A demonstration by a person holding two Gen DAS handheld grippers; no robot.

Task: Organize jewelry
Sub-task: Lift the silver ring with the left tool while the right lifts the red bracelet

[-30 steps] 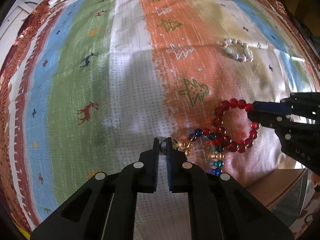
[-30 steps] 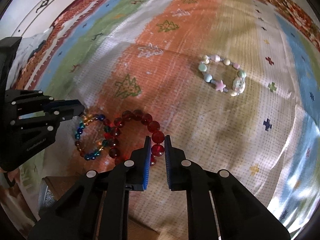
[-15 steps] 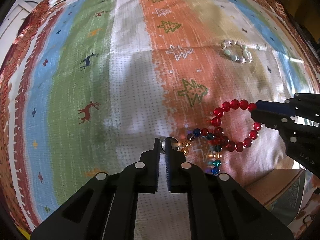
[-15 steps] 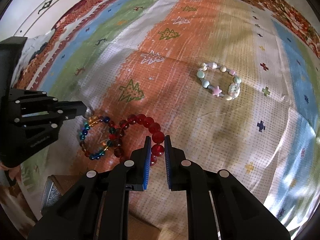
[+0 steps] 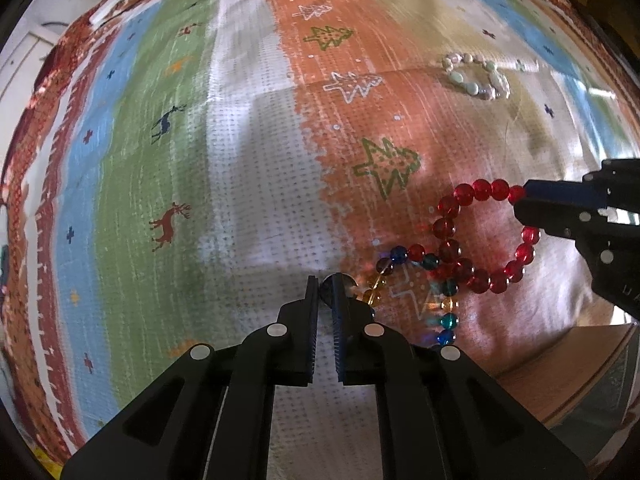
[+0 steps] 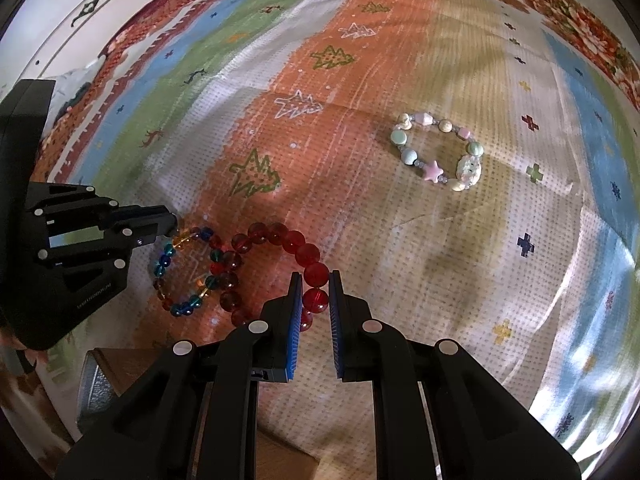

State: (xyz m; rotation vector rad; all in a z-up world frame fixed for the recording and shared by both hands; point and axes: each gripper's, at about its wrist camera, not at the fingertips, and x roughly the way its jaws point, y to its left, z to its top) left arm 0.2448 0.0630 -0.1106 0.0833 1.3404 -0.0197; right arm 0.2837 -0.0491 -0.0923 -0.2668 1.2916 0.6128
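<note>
**Bracelets pinched at opposite ends on a patterned cloth**

Bracelets are the subject: a red bead bracelet [image 6: 280, 268] and a multicoloured bead bracelet [image 6: 188, 272] lie touching and overlapped on the cloth [image 6: 360, 200], just beyond my fingertips. My right hand-held gripper [image 6: 314, 300] is clamped on one red bead at the near side of its loop. My left hand-held gripper [image 5: 326, 292] is pressed together on a dark round bead [image 5: 336, 284] at the end of the multicoloured strand. A third, pastel bracelet [image 6: 438, 152], with a pink star, rests well apart on the tan stripe.

Risk, as I judge it: where the two loops cross, beads may be interlocked, so drawing them apart could drag both together or overstretch an elastic cord. Smooth round beads may also pop out from between the ribbed pads, since each grip holds a single sphere.

Materials: the red and multicoloured beads look glassy, translucent and spherical, casting coloured glints on the fabric. Pastel beads appear matte and irregular: discs, lumps, a star. Woven cloth shows a dotted, textured weave in stripes with tree and deer motifs, slightly creased. A brown box edge [image 6: 120, 364] sits nearest me.
</note>
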